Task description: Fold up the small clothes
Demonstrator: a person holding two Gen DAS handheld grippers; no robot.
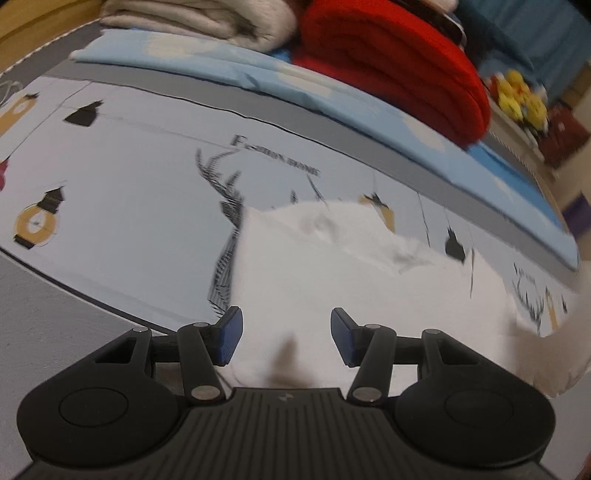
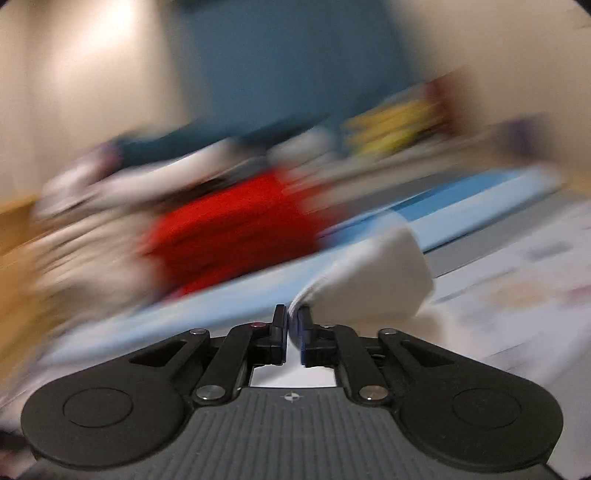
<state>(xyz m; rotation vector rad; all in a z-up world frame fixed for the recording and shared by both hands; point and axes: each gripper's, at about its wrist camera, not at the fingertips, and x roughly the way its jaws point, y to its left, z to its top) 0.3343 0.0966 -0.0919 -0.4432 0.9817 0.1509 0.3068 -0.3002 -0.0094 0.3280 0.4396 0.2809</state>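
Note:
A small white garment (image 1: 332,266) lies on the printed pale sheet (image 1: 122,192) in the left wrist view. My left gripper (image 1: 286,339) hovers over its near edge, its blue pads (image 1: 231,334) apart with nothing pressed between them. At the right edge of that view a blurred strip of the white cloth (image 1: 554,350) rises off the bed. In the right wrist view, which is heavily blurred, my right gripper (image 2: 292,332) is shut on a fold of the white garment (image 2: 373,273), and the cloth bulges out to the right above the bed.
A folded red blanket (image 1: 399,62) and a grey-white blanket (image 1: 207,18) lie stacked at the back on a light blue sheet (image 1: 258,77). Yellow soft toys (image 1: 517,96) sit at the far right. A grey mattress border (image 1: 44,302) runs at the near left.

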